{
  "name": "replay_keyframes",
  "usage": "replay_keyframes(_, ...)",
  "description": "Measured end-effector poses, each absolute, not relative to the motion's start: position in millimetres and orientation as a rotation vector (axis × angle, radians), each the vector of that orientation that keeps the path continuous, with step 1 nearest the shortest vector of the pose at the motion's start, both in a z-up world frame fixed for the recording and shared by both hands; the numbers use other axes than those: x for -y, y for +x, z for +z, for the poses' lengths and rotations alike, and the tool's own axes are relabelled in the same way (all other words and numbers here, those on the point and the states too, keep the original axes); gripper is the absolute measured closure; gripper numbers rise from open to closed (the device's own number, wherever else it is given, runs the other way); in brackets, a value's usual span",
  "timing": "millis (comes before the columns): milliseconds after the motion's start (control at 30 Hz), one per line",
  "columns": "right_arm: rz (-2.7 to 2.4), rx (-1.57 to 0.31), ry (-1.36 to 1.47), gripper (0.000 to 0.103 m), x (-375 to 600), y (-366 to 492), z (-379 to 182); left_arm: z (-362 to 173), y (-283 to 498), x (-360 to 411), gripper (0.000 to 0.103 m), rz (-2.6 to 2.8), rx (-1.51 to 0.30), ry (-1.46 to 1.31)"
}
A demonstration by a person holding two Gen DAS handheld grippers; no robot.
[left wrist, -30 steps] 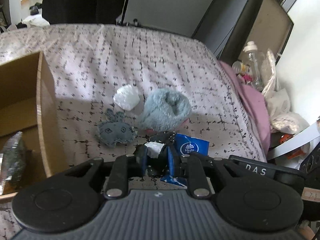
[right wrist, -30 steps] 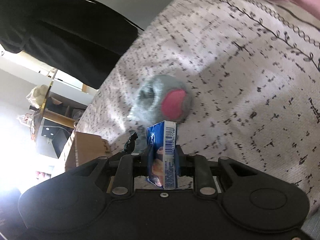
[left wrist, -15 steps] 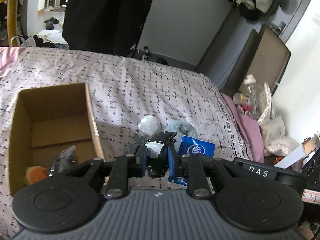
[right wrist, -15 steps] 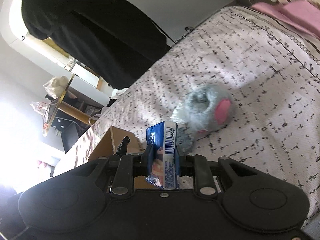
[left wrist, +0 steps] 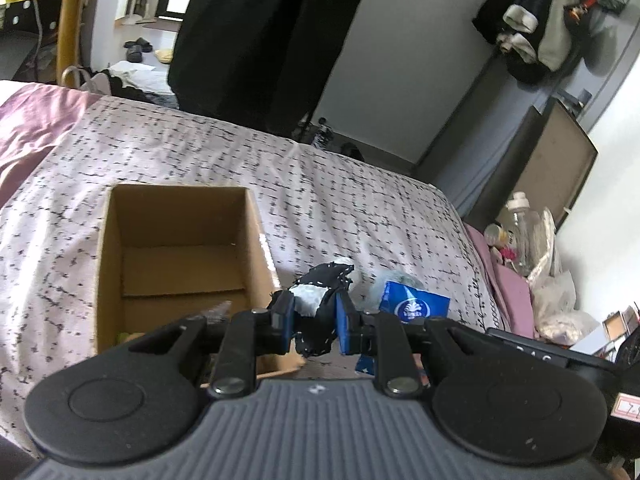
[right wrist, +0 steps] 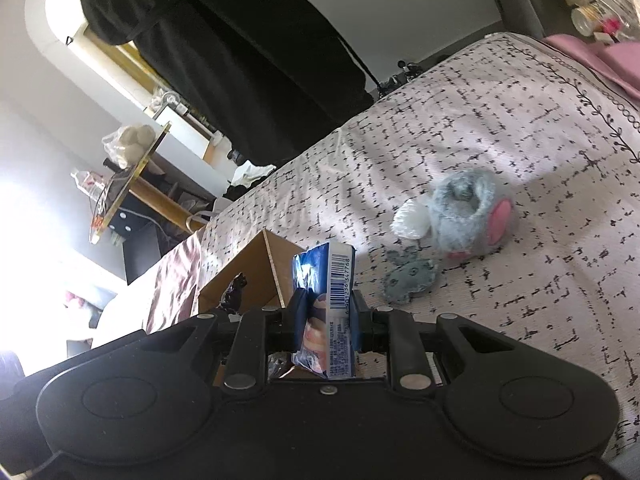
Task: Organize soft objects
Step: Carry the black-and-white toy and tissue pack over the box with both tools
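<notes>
The cardboard box (left wrist: 176, 264) is sitting open on the bed (left wrist: 360, 200), its bottom partly hidden behind the left tongs (left wrist: 311, 322), which are clenching a black-and-white soft toy (left wrist: 316, 312) beside the box's right rim. The right tongs (right wrist: 325, 312) are gripping a blue tissue pack (right wrist: 326, 312). The grey plush slipper (right wrist: 468, 212) is lying farther off than a second ago, with open bedspread around it.

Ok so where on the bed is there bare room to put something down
Bare bedspread stretches beyond the cardboard box toward the far edge, and left of the box. In the right wrist view, bedspread right of the fluffy grey toy is free too. It is crowded between box and toy: white bundle, flat grey plush.
</notes>
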State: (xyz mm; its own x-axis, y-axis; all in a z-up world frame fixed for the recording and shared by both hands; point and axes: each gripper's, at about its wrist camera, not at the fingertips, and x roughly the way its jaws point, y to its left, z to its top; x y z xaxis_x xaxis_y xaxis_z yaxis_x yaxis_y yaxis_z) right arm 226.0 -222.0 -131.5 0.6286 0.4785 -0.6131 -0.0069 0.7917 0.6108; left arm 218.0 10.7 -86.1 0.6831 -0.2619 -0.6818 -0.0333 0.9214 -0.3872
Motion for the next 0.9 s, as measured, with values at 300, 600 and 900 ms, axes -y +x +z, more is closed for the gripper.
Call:
replay_keyframes(300, 0.317, -0.858, 0.548, 0.081, 187, 231, -123, -91, 216, -53, 0.082, -0.058, -0.809, -0.445)
replay_keyframes(600, 0.329, -0.881, 0.496, 0.081, 156, 240, -124, -102, 221, -88, 0.082, -0.003, -0.808, -0.515)
replay_keyframes(900, 0.315, -0.934, 0.458, 0.072, 135, 249, -137, -114, 227, -107, 0.082, 0.004, -0.823, -0.559)
